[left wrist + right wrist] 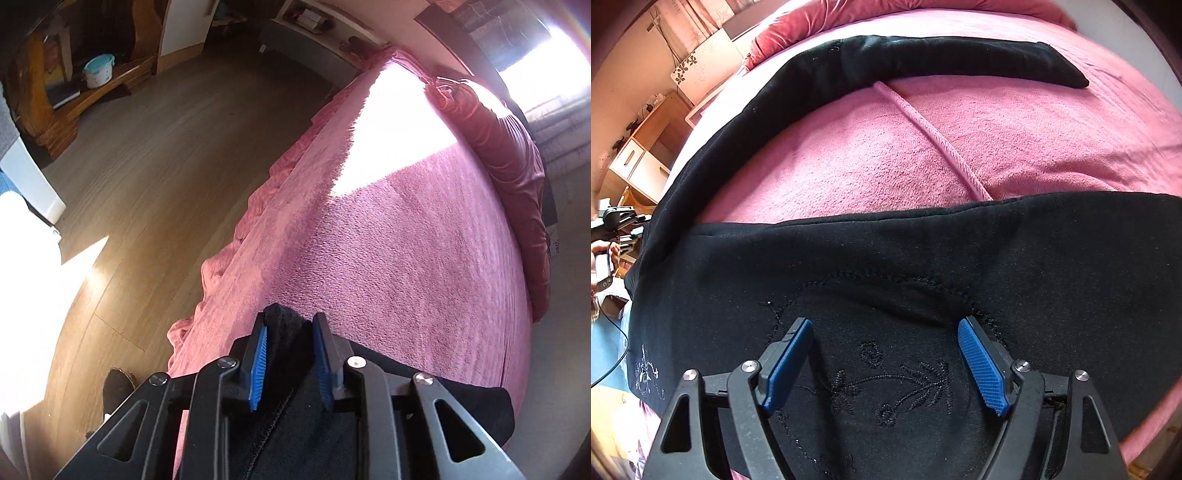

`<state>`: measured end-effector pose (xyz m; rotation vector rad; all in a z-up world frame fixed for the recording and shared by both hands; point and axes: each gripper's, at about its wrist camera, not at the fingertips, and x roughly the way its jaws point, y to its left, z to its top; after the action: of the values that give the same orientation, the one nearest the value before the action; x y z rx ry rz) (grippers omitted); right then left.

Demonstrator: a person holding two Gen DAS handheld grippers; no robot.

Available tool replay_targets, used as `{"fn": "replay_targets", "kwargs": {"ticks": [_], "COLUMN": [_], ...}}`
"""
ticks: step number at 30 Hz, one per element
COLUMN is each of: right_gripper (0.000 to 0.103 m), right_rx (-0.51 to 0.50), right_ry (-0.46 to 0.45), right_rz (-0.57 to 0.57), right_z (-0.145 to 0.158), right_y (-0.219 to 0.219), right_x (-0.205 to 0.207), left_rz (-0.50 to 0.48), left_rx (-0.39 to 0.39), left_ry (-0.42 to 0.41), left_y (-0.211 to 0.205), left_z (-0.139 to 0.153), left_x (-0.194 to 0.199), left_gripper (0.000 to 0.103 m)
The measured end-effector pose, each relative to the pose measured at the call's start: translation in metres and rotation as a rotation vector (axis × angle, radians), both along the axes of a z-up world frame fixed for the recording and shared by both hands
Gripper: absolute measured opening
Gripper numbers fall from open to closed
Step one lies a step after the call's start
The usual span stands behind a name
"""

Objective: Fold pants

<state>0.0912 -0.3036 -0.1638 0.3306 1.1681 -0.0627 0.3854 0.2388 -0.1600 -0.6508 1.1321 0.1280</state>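
Currently first fold: left tool [289, 354] pinches a bunch of the black pants [923, 258] on the bed [406, 240]; right tool [886, 354] hovers wide open, empty. Next: right needs its own grip.

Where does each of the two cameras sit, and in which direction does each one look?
Left wrist: on the left gripper, looking along the pink bed toward the wooden floor; its blue pads pinch a black fold of the pants.
Right wrist: on the right gripper, looking down at the pants spread on the bed; its jaws stand open above embroidery.
Shared: the black pants and the pink bed.
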Motion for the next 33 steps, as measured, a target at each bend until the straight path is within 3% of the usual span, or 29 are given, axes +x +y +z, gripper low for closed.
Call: {"fn": "replay_targets", "kwargs": {"ticks": [4,7,14,19,24,29,33], "right_gripper": [0.082,0.082,0.064,0.052,0.044,0.043,0.043], "right_rx": [0.001,-0.002,0.084,0.165,0.25,0.319,0.329], "right_ry": [0.006,0.017,-0.04,-0.112,-0.177,-0.2,-0.164], "right_rz": [0.016,0.025,-0.038,-0.045,-0.039,-0.035,-0.047], "right_z": [-0.003,0.001,0.026,0.053,0.082,0.105,0.104], "right_y": [-0.002,0.0,-0.018,-0.026,-0.026,-0.014,0.001], "right_x": [0.001,0.0,0.007,0.04,0.096,0.161,0.212], "left_rz": [-0.065,-0.148,-0.384,-0.474,-0.513,-0.556,-0.582], "left_rx": [0.05,0.039,-0.109,-0.198,-0.244,-0.258,-0.272], "left_ry": [-0.174,-0.3,-0.531,-0.591,-0.591,-0.611,-0.616], "left_y": [-0.016,-0.035,-0.079,-0.091,-0.091,-0.091,-0.093], "left_z": [0.043,0.079,0.143,0.157,0.155,0.161,0.163], "left_x": [-0.031,-0.065,-0.172,-0.238,-0.277,-0.307,-0.322], "left_gripper": [0.014,0.013,0.012,0.011,0.011,0.01,0.01]}}
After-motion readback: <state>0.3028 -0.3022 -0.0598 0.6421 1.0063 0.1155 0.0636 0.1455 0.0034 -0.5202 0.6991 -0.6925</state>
